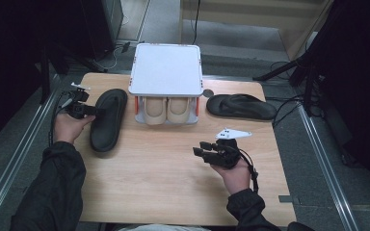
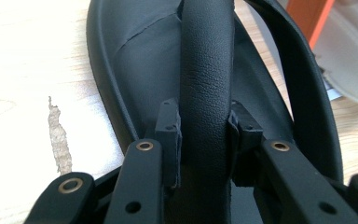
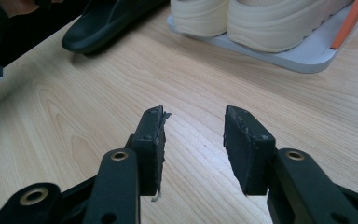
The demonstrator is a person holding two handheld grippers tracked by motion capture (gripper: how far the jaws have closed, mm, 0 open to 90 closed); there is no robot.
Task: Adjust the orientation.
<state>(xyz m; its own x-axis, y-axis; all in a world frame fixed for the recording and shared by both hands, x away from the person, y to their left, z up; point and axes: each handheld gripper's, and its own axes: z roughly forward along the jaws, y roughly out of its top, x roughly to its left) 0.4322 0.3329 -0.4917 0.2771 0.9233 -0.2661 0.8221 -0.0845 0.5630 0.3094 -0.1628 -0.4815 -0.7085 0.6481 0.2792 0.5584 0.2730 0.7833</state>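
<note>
While we looked down from the high view, a person sat at a wooden table (image 1: 173, 163) with a gripper in each hand. We saw the left gripper (image 1: 92, 111) at the table's left side, its jaws reaching onto a black sandal (image 1: 109, 119) that lay flat on the wood, lengthwise, just left of a small white shoe rack (image 1: 166, 68). Along the left gripper view, we saw the two black pads (image 2: 169, 135) pressed against either side of the sandal's strap (image 2: 206, 74), so the claw was clamped on that strap, with the footbed spreading beneath it.

We saw the right gripper (image 1: 203, 148) nearer the person, right of centre, resting in the hand just above the bare tabletop. In the right gripper view its jaws stood apart with nothing but wood grain between them, so that claw was open and empty.

On the rack's lower shelf we saw a pair of cream shoes (image 1: 166, 109), toes toward the person. A second black sandal (image 1: 241, 106) lay to the rack's right, well apart from both grippers.
</note>
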